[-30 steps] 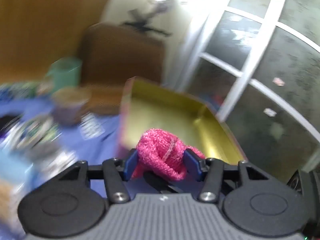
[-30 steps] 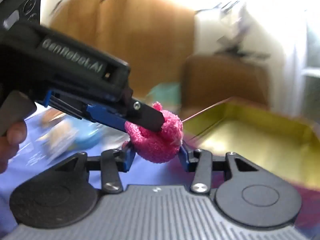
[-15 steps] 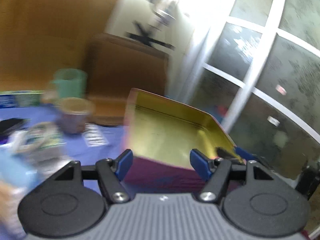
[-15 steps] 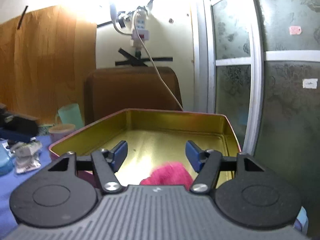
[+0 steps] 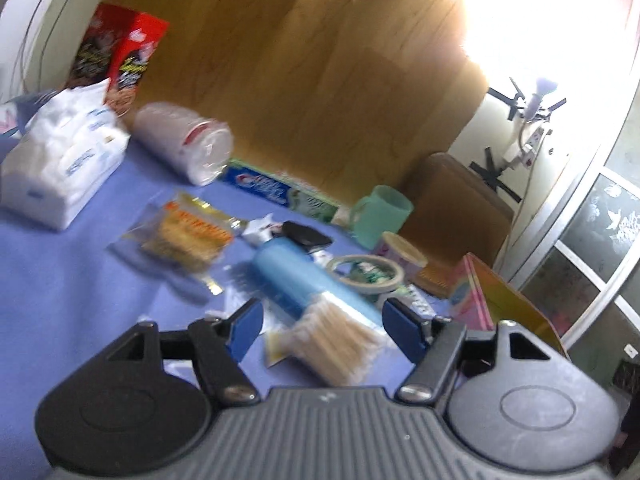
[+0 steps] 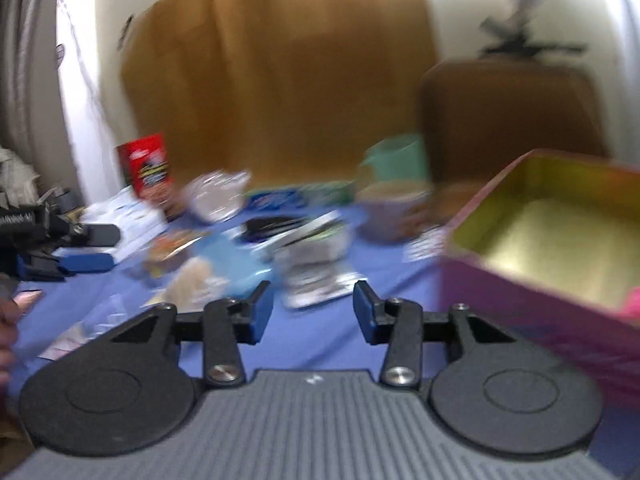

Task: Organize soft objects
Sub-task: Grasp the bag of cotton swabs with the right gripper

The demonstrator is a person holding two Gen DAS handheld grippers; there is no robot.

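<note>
In the right wrist view a pink knitted soft thing (image 6: 633, 305) shows only as a sliver inside the gold-lined pink tin (image 6: 532, 196) at the right edge. My right gripper (image 6: 313, 312) hangs over the blue cloth left of the tin; its jaws are closing with nothing between them. My left gripper (image 5: 324, 330) points at the cluttered table, its jaws opening and empty. A packet of cotton swabs (image 5: 332, 344) lies on the cloth just beyond them. The left gripper (image 6: 90, 248) also shows at the far left of the right wrist view.
On the blue tablecloth (image 5: 60, 280) lie a white tissue pack (image 5: 60, 164), a stack of plastic cups (image 5: 184, 144), a snack packet (image 5: 188, 236), a blue cylinder (image 5: 308, 280), a tape roll (image 5: 366, 274), a green mug (image 5: 384, 212) and a toothpaste box (image 5: 276, 190). The tin (image 5: 504, 300) stands right.
Both grippers held the pink knitted thing a second ago. The left let go first, then the right released it into the tin. Both views have since swung left toward the clutter.
</note>
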